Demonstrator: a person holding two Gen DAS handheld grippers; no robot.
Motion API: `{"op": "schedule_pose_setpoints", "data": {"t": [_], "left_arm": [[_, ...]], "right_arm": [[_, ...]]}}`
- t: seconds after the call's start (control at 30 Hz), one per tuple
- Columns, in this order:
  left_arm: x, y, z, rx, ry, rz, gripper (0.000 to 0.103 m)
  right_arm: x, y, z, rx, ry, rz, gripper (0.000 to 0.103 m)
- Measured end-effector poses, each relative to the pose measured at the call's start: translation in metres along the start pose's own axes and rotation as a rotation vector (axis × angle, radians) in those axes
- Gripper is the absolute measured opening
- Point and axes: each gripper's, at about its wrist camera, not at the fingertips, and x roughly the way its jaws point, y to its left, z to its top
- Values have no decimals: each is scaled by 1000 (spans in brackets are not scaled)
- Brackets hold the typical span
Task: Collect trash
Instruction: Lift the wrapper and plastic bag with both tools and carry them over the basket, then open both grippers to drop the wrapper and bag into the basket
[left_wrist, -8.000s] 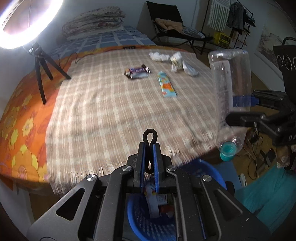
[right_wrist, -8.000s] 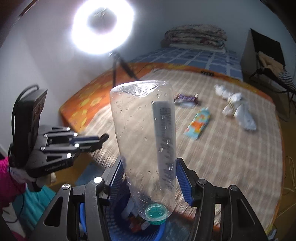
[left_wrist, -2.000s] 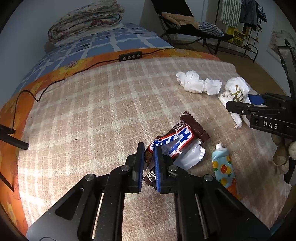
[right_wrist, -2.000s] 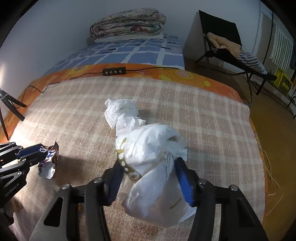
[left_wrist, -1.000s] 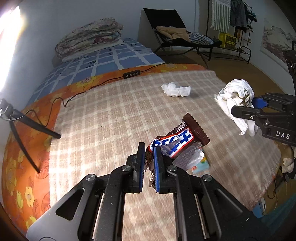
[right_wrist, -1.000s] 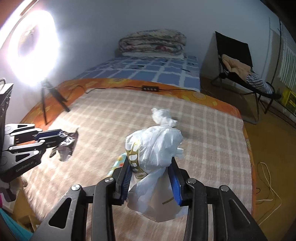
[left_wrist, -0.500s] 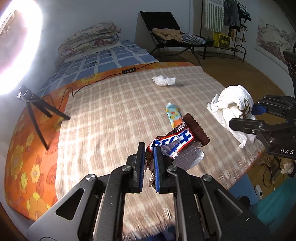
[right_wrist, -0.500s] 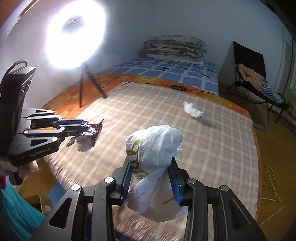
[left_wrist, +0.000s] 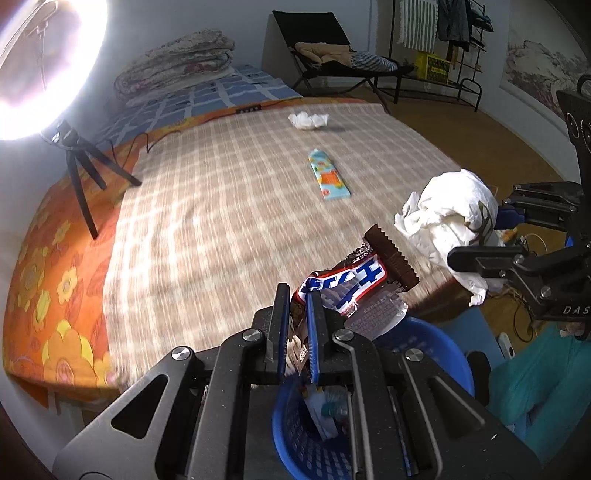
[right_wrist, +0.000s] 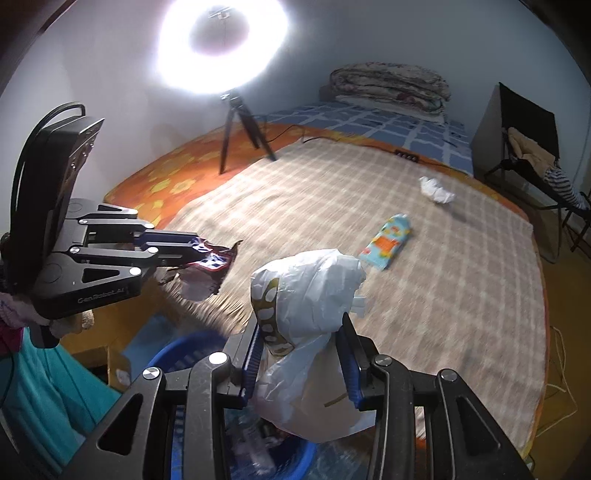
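Note:
My left gripper (left_wrist: 295, 321) is shut on a brown, red and blue candy wrapper (left_wrist: 364, 278) and holds it over the near edge of the bed, above the blue basket (left_wrist: 436, 343). It also shows in the right wrist view (right_wrist: 192, 247) with the wrapper (right_wrist: 208, 264). My right gripper (right_wrist: 301, 350) is shut on a crumpled white plastic bag (right_wrist: 306, 295), held above the basket (right_wrist: 184, 347); the bag shows in the left wrist view (left_wrist: 454, 218). A light-blue tube (left_wrist: 328, 179) and a crumpled white tissue (left_wrist: 308, 120) lie on the checked blanket (left_wrist: 207, 206).
A ring light on a black tripod (left_wrist: 79, 162) stands on the bed's left side. Folded quilts (left_wrist: 177, 81) lie at the far end. A black folding chair (left_wrist: 325, 48) and a clothes rack (left_wrist: 443, 33) stand beyond the bed. The basket holds several pieces of trash.
Both grippers have pulled back from the bed with their loads and now hang over the blue basket at the bed's near edge. The tube and tissue stay on the blanket.

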Motion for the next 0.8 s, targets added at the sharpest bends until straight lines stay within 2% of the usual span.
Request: {"op": "schedule_pose_setpoints", "data": {"t": [0.27, 0.6, 0.8], "left_arm": [[3, -6, -34, -4, 57, -19, 7], [24, -15, -82, 13, 170, -48, 7], [33, -20, -98, 23, 221, -69, 7]], "right_arm": [[8, 24, -34, -18, 65, 45, 39], [25, 36, -71, 9, 160, 101, 39], [37, 41, -91, 14, 214, 122, 39]]}}
